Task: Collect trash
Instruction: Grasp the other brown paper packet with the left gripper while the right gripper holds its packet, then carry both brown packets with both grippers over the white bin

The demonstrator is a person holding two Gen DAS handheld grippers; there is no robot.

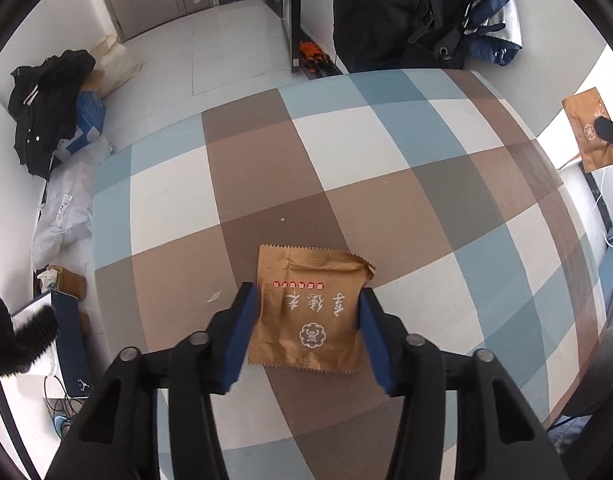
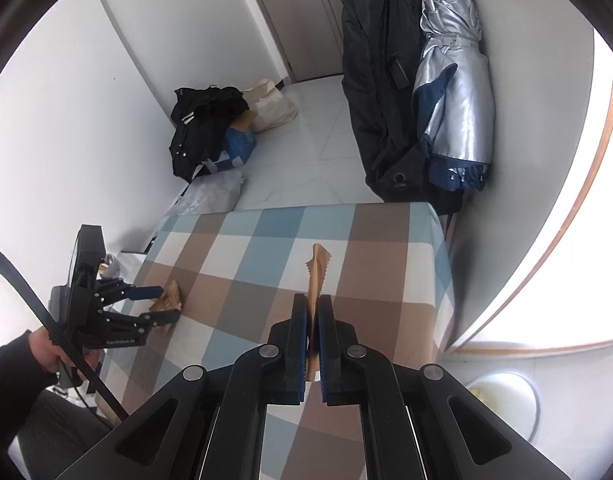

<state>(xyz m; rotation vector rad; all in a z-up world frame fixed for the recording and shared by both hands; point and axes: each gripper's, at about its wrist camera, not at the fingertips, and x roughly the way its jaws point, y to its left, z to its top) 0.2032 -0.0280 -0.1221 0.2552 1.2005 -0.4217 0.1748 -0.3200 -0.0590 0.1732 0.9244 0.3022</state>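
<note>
A flat brown wrapper (image 1: 310, 312) with white printed characters lies on the checked tablecloth (image 1: 346, 148). My left gripper (image 1: 308, 292) points down over it, and its blue pads (image 1: 242, 320) press on the wrapper's two side edges. The right wrist view shows the same left gripper (image 2: 160, 304), held by a hand (image 2: 50, 354), with that wrapper (image 2: 169, 298) buckled up between its fingers. My right gripper (image 2: 313, 304) is shut on a second brown wrapper (image 2: 317, 272), held edge-on above the cloth. That second wrapper (image 1: 590, 132) also shows at the far right of the left wrist view.
A white scrap (image 1: 215, 296) and a tiny crumb (image 1: 282, 220) lie on the cloth. A white round bin (image 2: 506, 400) stands on the floor at the right. A black coat (image 2: 378, 80) and silver umbrella (image 2: 454, 92) hang past the table's far end. Clothes and bags (image 2: 210, 128) are piled by the left wall.
</note>
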